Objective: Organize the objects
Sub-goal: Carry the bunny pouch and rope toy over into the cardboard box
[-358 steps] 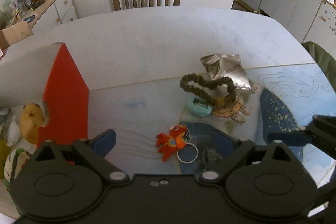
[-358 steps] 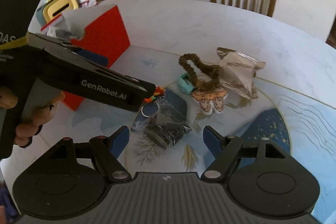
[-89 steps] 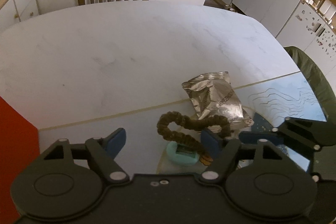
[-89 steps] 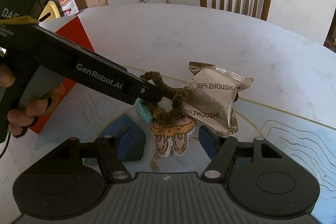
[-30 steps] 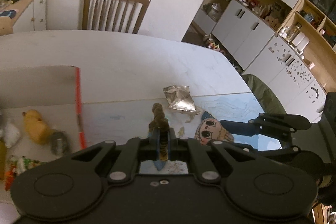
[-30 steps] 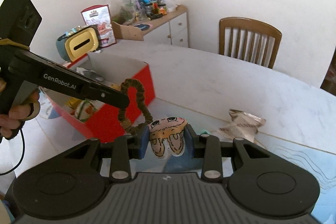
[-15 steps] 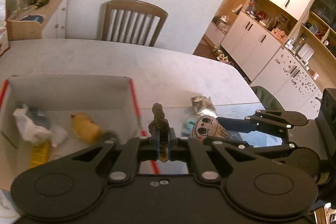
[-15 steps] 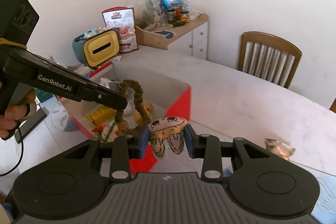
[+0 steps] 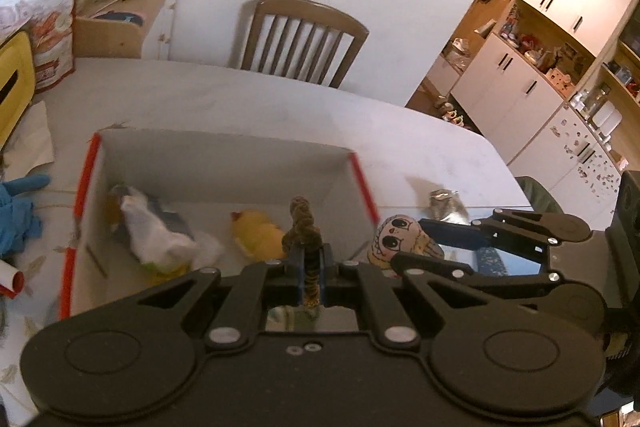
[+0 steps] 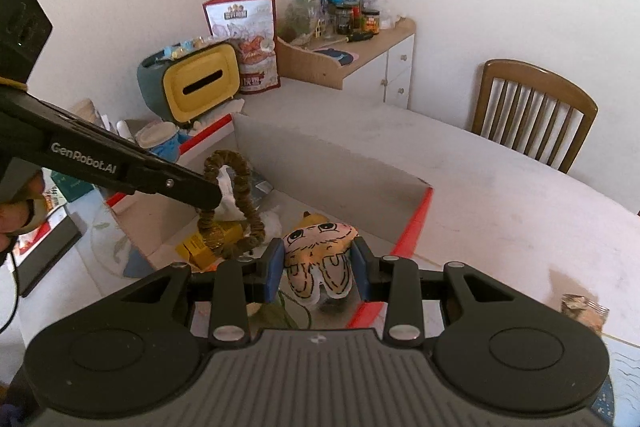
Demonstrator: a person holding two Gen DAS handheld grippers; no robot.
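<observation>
Firmly between right hand-held gripper (image 10: 315, 273) fingers: plush toy (image 10: 319, 258).

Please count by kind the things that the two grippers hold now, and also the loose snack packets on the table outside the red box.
Hair scrunchies: 1, the brown scrunchie in the left gripper.
Plush toys: 1, the cartoon plush in the right gripper.
Snack packets: 1, the silver packet.
Total: 3.

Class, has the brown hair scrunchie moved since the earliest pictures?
Yes. The scrunchie left the table, lifted by the left hand-held gripper, now over the red box.
</observation>
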